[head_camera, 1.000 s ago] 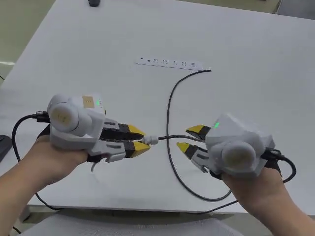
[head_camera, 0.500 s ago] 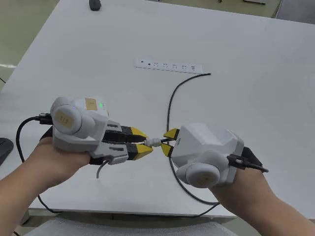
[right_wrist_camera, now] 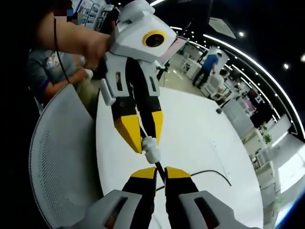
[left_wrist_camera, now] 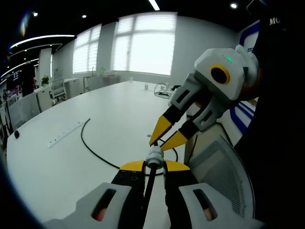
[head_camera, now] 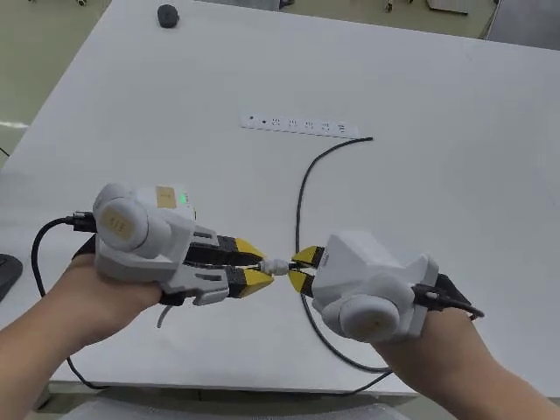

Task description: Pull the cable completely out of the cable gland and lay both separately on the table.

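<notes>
The left gripper (left_wrist_camera: 155,167) has its yellow-tipped jaws clamped on the white cable gland (left_wrist_camera: 155,156), which pokes out just past the tips. Facing it, the right gripper (right_wrist_camera: 160,173) has its jaws drawn together on the black cable (head_camera: 297,210) right beside the gland's mouth, so the two pairs of tips almost meet. What looks like a short tail of the same cable runs back between the left jaws. Gland and grippers are held in the air over the near edge of the white table (head_camera: 131,114). From the right jaws the cable drops to the tabletop, loops near the edge and runs away to end close to a white power strip (head_camera: 297,125). A small dark object (head_camera: 167,15) lies at the far corner.

The cable appears to be threaded through the gland, so the step in hand is the pull itself. It should go best with the left hand steady and the right drawing straight back along the gland's axis, not at an angle. The left jaws should bear on the gland body alone, because pinching the tail would bind it. A slipping grip would call for a fresh hold nearer the gland.
</notes>
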Demonstrator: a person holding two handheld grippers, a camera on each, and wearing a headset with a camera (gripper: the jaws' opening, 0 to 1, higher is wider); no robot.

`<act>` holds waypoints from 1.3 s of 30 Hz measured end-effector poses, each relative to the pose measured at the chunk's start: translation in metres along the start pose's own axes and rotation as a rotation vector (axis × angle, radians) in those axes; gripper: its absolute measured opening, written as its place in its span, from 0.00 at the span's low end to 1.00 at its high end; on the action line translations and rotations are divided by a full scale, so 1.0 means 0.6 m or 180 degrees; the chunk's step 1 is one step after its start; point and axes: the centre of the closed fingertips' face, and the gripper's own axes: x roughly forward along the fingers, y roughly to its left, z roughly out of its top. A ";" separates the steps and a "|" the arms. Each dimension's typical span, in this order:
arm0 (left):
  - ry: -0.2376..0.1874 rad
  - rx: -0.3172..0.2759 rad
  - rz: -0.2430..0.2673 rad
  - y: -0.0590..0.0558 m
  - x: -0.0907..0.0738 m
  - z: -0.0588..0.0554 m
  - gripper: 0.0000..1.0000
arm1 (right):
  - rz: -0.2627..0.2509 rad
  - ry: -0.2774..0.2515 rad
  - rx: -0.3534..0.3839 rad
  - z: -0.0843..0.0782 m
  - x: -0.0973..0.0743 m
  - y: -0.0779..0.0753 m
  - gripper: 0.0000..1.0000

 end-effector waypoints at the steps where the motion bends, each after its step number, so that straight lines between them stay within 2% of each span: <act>1: 0.0002 0.0009 0.0001 0.001 -0.001 0.001 0.15 | -0.0012 0.0007 0.0015 -0.002 0.000 -0.002 0.00; 7: -0.0035 0.0013 0.0014 0.001 -0.003 0.007 0.15 | -0.0071 0.0063 0.0243 -0.026 -0.004 -0.020 0.00; 13: -0.0074 0.0018 0.0035 -0.001 -0.003 0.011 0.15 | -0.0111 0.0137 0.0773 -0.065 -0.005 -0.038 0.00; 19: -0.0047 0.0033 0.0083 0.002 -0.002 0.010 0.15 | -0.0057 0.0169 0.1320 -0.099 0.004 -0.042 0.00; 22: -0.0010 0.0053 0.0109 0.003 -0.001 0.008 0.15 | -0.0048 0.0191 0.1369 -0.115 0.012 -0.047 0.00; 30: 0.0047 0.0058 0.0200 0.006 -0.001 0.005 0.15 | -0.0028 0.0362 0.1768 -0.162 0.027 -0.056 0.00; 36: 0.0065 0.0039 0.0245 0.006 0.001 0.004 0.15 | 0.0003 0.0360 0.1737 -0.167 0.023 -0.057 0.01; 39: 0.0053 0.0028 0.0258 0.005 0.000 0.007 0.15 | -0.0003 0.0341 0.1636 -0.165 0.020 -0.057 0.02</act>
